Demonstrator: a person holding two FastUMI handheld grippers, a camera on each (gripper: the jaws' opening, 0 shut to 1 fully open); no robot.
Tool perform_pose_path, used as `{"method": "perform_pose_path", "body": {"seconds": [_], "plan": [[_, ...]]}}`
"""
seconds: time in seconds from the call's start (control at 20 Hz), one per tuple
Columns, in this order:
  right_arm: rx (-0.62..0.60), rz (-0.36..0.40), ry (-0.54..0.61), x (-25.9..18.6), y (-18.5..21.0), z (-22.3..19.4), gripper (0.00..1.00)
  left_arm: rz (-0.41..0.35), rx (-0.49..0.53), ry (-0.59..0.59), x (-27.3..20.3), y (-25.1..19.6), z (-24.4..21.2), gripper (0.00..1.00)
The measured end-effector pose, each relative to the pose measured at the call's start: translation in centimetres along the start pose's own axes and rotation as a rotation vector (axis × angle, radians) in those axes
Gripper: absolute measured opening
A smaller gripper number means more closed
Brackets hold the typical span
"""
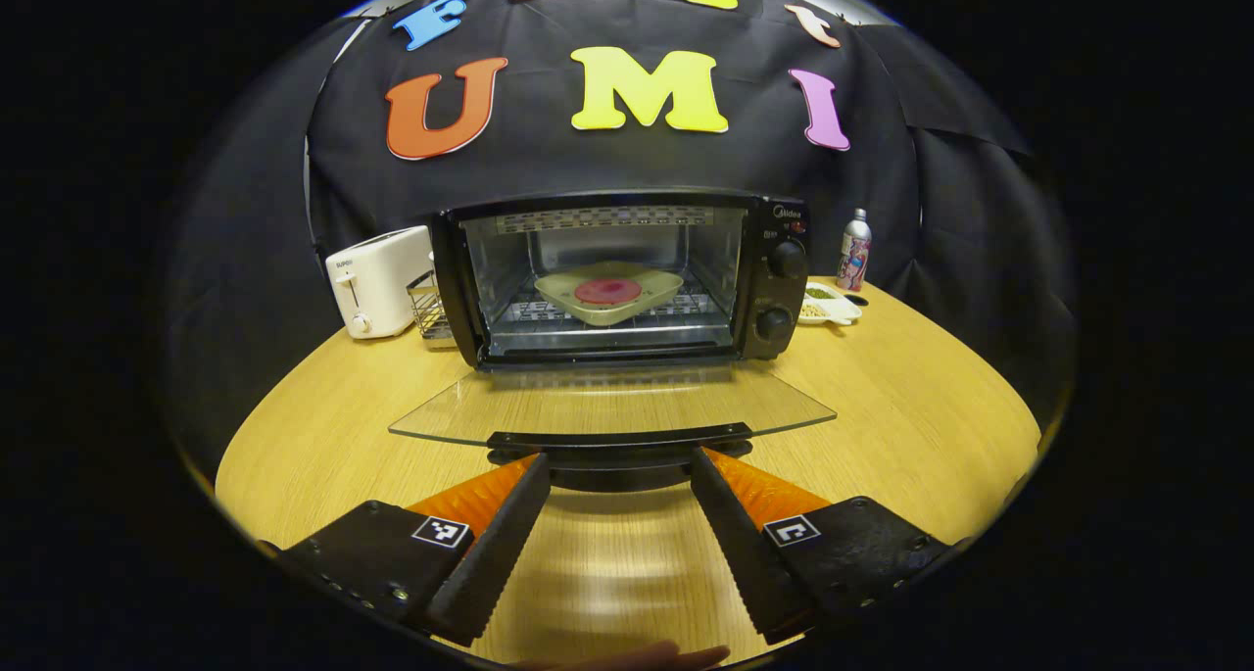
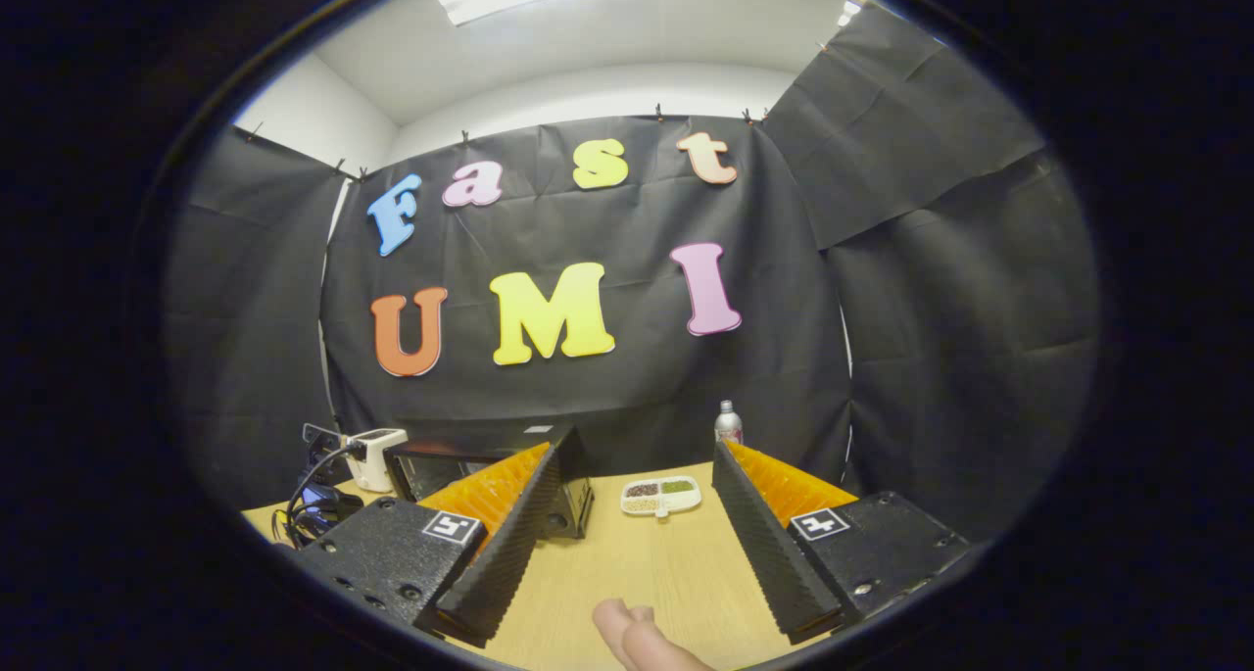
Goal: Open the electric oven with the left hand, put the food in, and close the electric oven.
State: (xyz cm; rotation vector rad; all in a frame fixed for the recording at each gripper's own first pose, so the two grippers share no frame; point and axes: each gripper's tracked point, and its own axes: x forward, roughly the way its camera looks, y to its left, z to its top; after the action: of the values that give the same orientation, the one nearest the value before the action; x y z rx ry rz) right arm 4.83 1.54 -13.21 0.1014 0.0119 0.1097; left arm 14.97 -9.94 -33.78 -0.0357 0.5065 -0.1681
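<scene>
wood table [image 1: 882, 426] under black-draped booth, oven [image 1: 627, 274] at 12 with door [image 1: 612, 411] down, left gripper [image 1: 617, 475] and right gripper [image 2: 637, 500] both spread apart.

Your left gripper [image 1: 619, 475] has two long fingers [image 1: 500, 544] with toothed inner faces and ribbed outer sides, set on black textured blocks with screws and a square black-and-white marker each. Your right gripper [image 2: 642, 475] is built alike.

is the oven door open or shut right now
Open: the oven glass door lies folded down flat, with the plate of food on the rack inside.
</scene>
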Motion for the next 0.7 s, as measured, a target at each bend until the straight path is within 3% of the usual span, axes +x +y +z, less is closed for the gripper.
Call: {"method": "perform_pose_path", "body": {"seconds": [0.2, 0.3, 0.35, 0.4, 0.5, 0.55, 0.6, 0.7], "plan": [[0.036, 0.082, 0.017, -1.2, 1.4, 0.4, 0.94, -0.005, -0.049, -0.044, 0.0, 0.3, 1.8, 0.94], [0.039, 0.058, 0.005, -1.2, 0.4, 0.8, 1.0, -0.01, -0.049, -0.066, -0.1, 0.5, 3.0, 0.96], [0.038, 0.044, -0.001, -1.4, 0.2, 1.0, 1.0, -0.012, -0.044, -0.079, -0.1, 0.5, 3.6, 0.96], [0.038, 0.038, -0.004, -1.5, 0.1, 1.1, 0.94, -0.016, -0.039, -0.09, 0.1, 0.6, 4.2, 0.96], [0.037, 0.039, -0.006, -1.5, 0.3, 1.2, 0.94, -0.021, -0.053, -0.079, 0.3, 0.7, 4.5, 0.98], [0.043, 0.039, -0.007, -1.4, 0.3, 1.2, 1.0, -0.028, -0.056, -0.088, 0.7, 0.8, 5.1, 0.89], [0.05, 0.041, -0.005, -1.4, 0.4, 1.1, 0.94, -0.026, -0.059, -0.083, 1.1, 0.8, 5.2, 0.98], [0.055, 0.056, -0.003, -1.1, 0.7, 1.0, 0.94, 0.0, -0.038, -0.063, 2.1, 1.5, 5.2, 0.98]]}}
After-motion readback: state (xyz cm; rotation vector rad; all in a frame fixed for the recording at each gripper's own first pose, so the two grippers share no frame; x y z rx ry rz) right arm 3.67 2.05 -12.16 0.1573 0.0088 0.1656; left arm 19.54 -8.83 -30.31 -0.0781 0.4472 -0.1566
